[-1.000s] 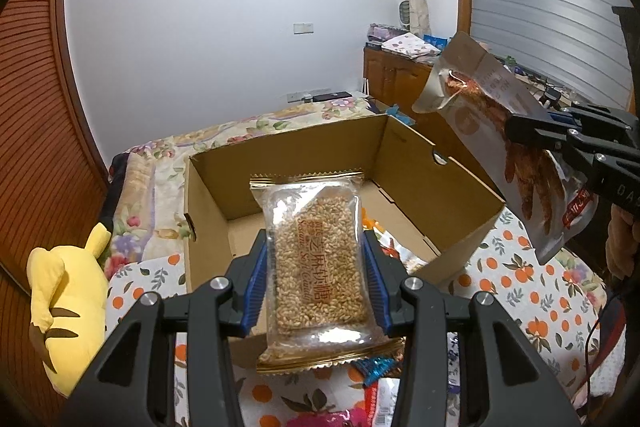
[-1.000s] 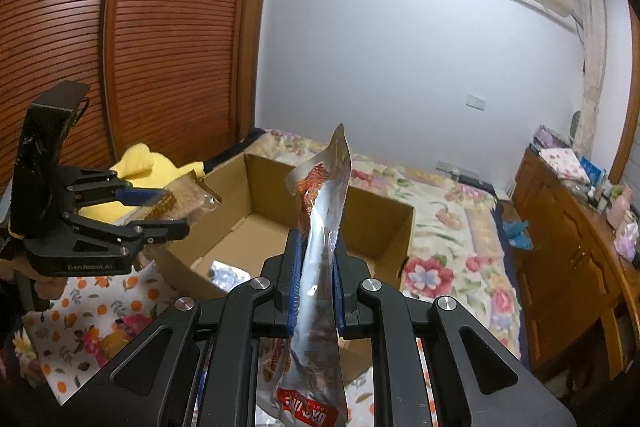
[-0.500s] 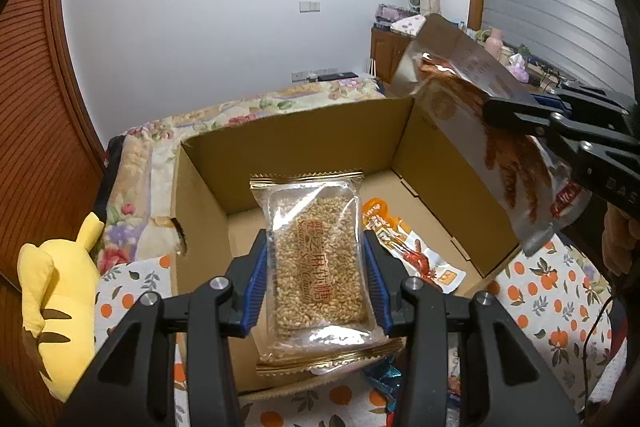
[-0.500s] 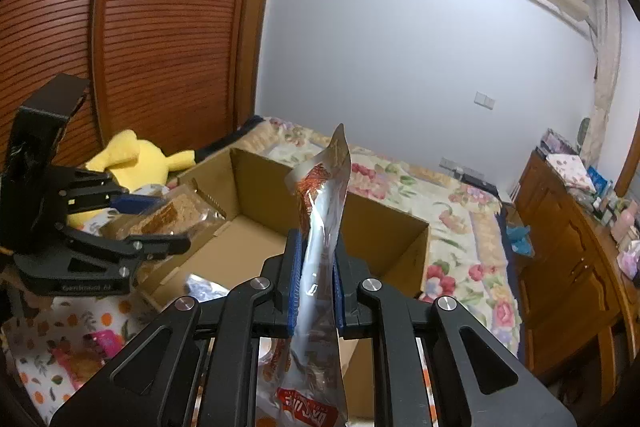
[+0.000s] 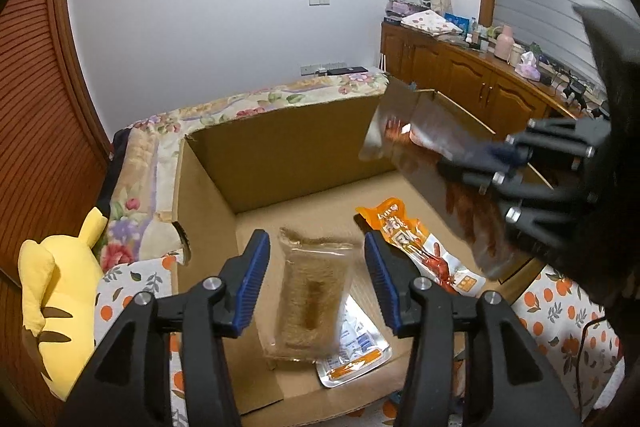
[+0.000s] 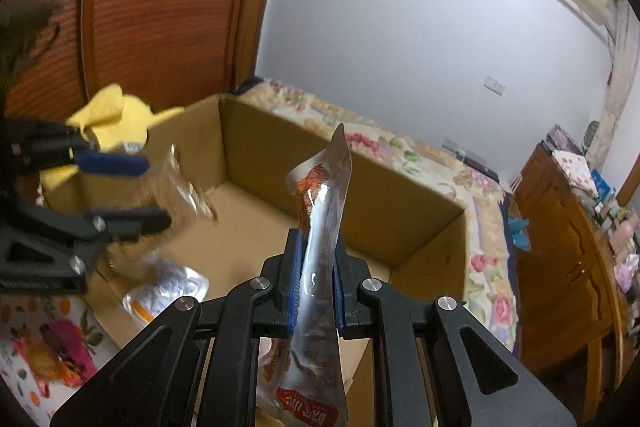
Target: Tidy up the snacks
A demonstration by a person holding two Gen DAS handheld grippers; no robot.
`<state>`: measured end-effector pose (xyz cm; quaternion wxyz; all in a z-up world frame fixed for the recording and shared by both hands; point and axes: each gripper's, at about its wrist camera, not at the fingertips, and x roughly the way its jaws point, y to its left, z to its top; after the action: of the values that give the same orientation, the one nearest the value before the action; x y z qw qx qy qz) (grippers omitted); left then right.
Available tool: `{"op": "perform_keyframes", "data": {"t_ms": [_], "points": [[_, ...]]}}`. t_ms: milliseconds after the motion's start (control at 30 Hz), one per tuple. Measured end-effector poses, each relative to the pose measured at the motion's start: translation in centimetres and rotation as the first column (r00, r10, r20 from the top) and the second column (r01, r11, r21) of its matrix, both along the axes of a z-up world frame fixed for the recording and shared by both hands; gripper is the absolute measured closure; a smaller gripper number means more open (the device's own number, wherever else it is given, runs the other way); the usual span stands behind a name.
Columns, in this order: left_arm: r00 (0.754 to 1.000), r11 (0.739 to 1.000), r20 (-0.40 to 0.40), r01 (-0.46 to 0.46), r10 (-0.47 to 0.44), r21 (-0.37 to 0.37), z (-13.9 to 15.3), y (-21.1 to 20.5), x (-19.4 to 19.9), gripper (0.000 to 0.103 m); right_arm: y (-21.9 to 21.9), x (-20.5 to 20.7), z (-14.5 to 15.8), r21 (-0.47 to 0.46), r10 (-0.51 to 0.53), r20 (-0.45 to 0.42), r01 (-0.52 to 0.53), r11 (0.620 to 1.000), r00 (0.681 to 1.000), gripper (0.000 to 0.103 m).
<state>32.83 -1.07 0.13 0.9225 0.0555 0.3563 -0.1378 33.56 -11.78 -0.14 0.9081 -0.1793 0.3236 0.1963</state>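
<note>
Left gripper jaws have just been opening; puffed-rice bar packet is sitting loose and blurred between the parted pads, over the cardboard box; right gripper is clamping fully on a silver snack pouch, above the box's right side.

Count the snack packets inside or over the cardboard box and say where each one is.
4: an orange packet and a silver packet on the box floor, a grain bar dropping from the left gripper, a red-printed pouch clamped in the right gripper. Others may be hidden.
</note>
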Motion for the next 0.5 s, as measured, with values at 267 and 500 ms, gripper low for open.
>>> {"op": "perform_keyframes", "data": {"t_ms": [267, 500], "points": [[0.999, 1.0, 0.03, -0.011, 0.011, -0.011, 0.6, 0.9, -1.3, 0.049, 0.6, 0.0, -1.5, -0.023, 0.007, -0.043, -0.008, 1.0, 0.999, 0.092], [0.999, 1.0, 0.038, -0.017, 0.017, -0.023, 0.6, 1.8, -2.4, 0.048, 0.5, 0.3, -2.0, 0.012, 0.001, -0.081, 0.0, 1.0, 0.997, 0.091]]}}
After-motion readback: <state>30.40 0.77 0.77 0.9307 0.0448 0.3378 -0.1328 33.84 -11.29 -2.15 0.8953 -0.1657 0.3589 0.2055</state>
